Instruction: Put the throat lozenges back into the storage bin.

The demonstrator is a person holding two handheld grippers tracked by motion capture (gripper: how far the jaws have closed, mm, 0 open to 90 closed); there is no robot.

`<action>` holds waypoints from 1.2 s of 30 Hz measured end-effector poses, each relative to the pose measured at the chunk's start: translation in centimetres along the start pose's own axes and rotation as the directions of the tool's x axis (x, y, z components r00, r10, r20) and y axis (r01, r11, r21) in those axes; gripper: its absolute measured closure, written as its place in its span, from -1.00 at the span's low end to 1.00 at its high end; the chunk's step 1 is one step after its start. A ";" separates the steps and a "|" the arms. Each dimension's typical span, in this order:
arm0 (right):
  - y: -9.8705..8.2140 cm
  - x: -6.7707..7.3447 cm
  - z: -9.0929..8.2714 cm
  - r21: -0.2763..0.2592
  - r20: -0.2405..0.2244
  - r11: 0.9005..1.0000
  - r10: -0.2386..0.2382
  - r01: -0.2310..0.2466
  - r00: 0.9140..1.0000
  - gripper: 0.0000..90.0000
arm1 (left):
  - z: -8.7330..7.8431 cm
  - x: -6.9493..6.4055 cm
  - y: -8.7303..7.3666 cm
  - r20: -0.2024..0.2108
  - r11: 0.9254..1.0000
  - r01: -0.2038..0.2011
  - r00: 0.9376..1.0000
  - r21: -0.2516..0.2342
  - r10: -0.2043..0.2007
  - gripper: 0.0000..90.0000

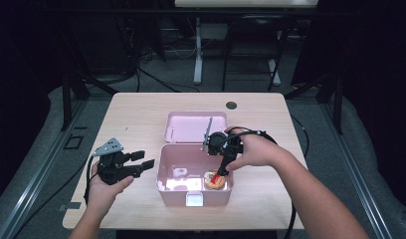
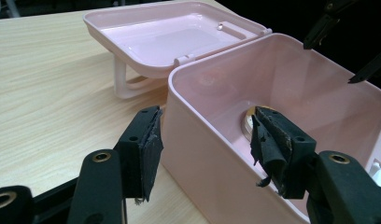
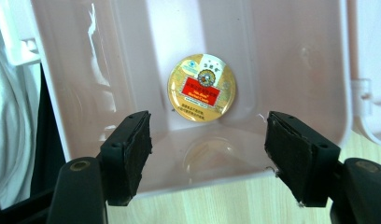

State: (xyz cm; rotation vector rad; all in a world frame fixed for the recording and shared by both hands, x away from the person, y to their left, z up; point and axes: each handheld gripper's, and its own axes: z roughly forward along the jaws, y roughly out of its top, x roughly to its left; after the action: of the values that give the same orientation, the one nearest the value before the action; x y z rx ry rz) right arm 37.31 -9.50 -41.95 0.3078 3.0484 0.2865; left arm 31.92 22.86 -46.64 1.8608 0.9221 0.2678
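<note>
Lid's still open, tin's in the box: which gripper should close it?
Probably the left gripper: open and free beside the box. The right gripper, also open, is above the tin.

Round gold tin [image 3: 201,87] in pink box [image 3: 291,60]: red label band with small print, too blurred to read. No other legible text or signs.
</note>
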 end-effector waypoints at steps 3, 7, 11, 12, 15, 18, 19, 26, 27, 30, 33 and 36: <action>-0.4 0.0 -0.6 -0.013 0.006 1.000 0.014 -0.014 1.000 -0.31 | 0.0 0.0 0.0 -0.003 1.000 -0.003 1.000 0.001 0.003 -0.03; -1.1 -0.1 -1.5 -0.077 0.029 0.997 0.032 -0.030 0.999 -0.31 | 0.0 -0.1 0.0 -0.006 1.000 0.000 1.000 -0.001 0.000 -0.01; -1.9 0.1 -1.9 -0.157 0.046 0.987 0.052 -0.044 0.998 -0.30 | 0.0 -0.1 0.0 -0.009 1.000 -0.002 1.000 -0.003 0.002 -0.01; -2.0 0.1 -1.8 -0.169 0.043 0.985 0.056 -0.048 0.998 -0.30 | 0.0 -0.1 0.0 -0.011 1.000 -0.001 1.000 -0.002 0.001 -0.01; -2.4 0.3 -1.7 -0.178 0.054 0.983 0.063 -0.053 0.997 -0.30 | -0.1 0.0 0.0 -0.013 1.000 0.001 1.000 -0.003 -0.001 -0.01; -2.9 0.3 -1.7 -0.194 0.057 0.979 0.075 -0.062 0.996 -0.30 | -0.2 0.0 0.1 -0.015 1.000 0.000 1.000 -0.009 0.000 -0.01; -3.0 0.4 -1.7 -0.210 0.053 0.975 0.084 -0.071 0.995 -0.30 | -0.3 0.1 0.1 -0.017 1.000 0.002 1.000 -0.009 -0.003 -0.01; -4.5 0.1 -1.8 -0.292 0.069 0.946 0.167 -0.140 0.983 -0.26 | -0.2 0.2 0.0 -0.019 1.000 0.018 1.000 -0.018 -0.018 0.01; -4.6 0.0 -1.8 -0.301 0.066 0.942 0.178 -0.151 0.982 -0.26 | -0.3 0.2 0.0 -0.020 1.000 0.019 1.000 -0.018 -0.019 0.01; -5.4 -0.3 -1.7 -0.340 0.086 0.923 0.219 -0.178 0.972 -0.24 | -0.4 0.2 0.1 -0.020 1.000 0.018 1.000 -0.015 -0.018 0.01; -6.2 -0.5 -1.6 -0.409 0.092 0.891 0.255 -0.197 0.963 -0.27 | -0.4 0.3 0.0 -0.014 0.999 0.026 1.000 -0.019 -0.026 0.01; -6.8 -0.7 -1.4 -0.467 0.088 0.852 0.310 -0.236 0.947 -0.29 | -0.3 0.3 0.0 -0.012 1.000 0.027 1.000 -0.015 -0.027 0.01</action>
State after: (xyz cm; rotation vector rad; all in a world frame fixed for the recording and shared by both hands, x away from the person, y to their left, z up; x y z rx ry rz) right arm 36.54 -16.44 -41.86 0.6925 2.6624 0.9203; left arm 31.94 23.28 -46.52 1.8331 0.9507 0.2691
